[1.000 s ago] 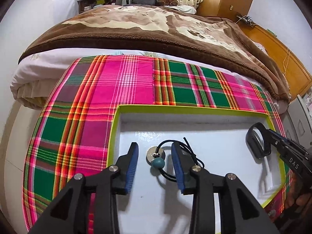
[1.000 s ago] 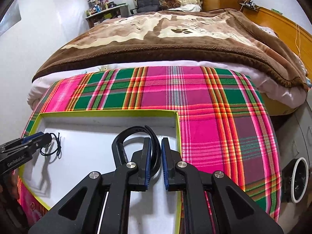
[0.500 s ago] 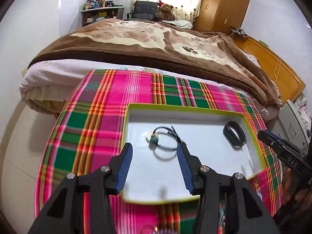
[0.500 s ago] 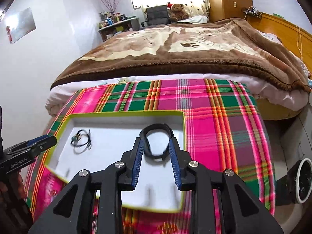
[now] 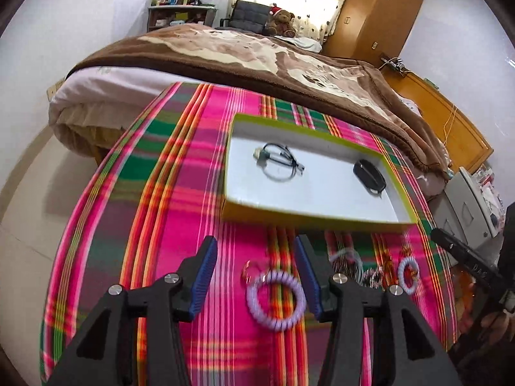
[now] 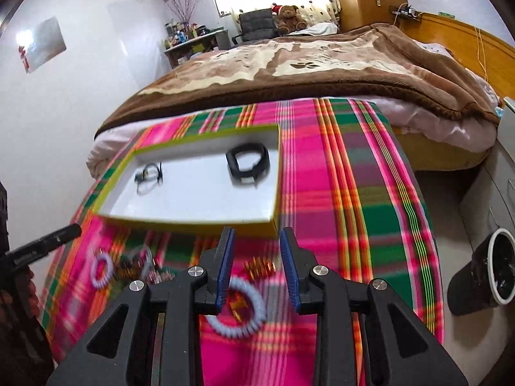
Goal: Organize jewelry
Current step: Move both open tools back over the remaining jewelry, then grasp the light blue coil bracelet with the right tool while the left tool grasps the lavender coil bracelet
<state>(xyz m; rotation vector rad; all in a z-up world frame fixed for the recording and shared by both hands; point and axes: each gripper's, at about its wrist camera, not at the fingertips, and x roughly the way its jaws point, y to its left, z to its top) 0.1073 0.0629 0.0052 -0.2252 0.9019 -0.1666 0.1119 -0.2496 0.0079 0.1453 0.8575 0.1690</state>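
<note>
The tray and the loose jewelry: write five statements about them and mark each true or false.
1. The tray holds two items. True: a black cord necklace and a black band.
2. The black band lies on the plaid cloth. False: it lies inside the tray, toward its right side in the left wrist view.
3. A lilac spiral bracelet lies on the plaid cloth, outside the tray. True.
4. The left gripper clamps the lilac bracelet. False: its jaws are opening and grip nothing.
5. The right gripper carries the cord necklace. False: it is empty; the necklace lies in the tray.
</note>
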